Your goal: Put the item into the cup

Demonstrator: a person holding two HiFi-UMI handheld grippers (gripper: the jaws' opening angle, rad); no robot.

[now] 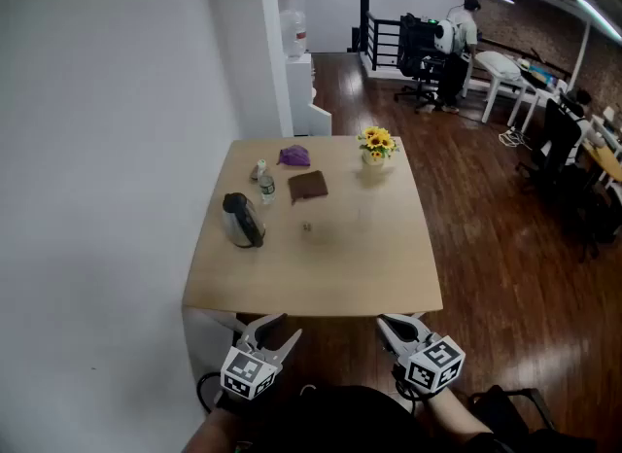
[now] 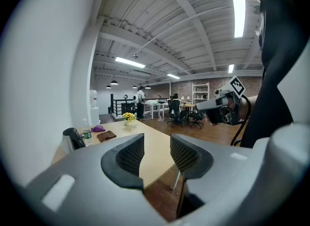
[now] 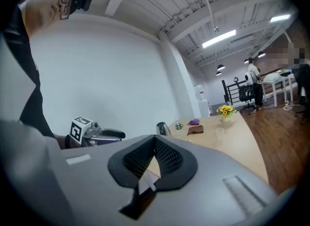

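A small pale item [image 1: 307, 227] lies near the middle of the wooden table [image 1: 321, 276]. A clear plastic cup [image 3: 219, 132] stands to the right of it, faint in the head view [image 1: 366, 214]. Both grippers hang in front of the table's near edge, well short of the item and the cup. My left gripper [image 1: 275, 329] [image 2: 157, 145] is open with nothing between its jaws. My right gripper [image 1: 390, 325] [image 3: 155, 141] is shut, its pads meeting at the tips, and it holds nothing. Each gripper also appears in the other's view: the right gripper [image 2: 225, 106] and the left gripper [image 3: 97, 134].
At the table's left stand a dark kettle [image 1: 242, 220] and a small water bottle [image 1: 265, 187]. Behind them lie a brown cloth [image 1: 307, 186] and a purple thing [image 1: 293, 156]. A pot of sunflowers [image 1: 375, 145] sits at the far edge. A white wall runs along the left. A person [image 1: 457, 48] stands among distant desks.
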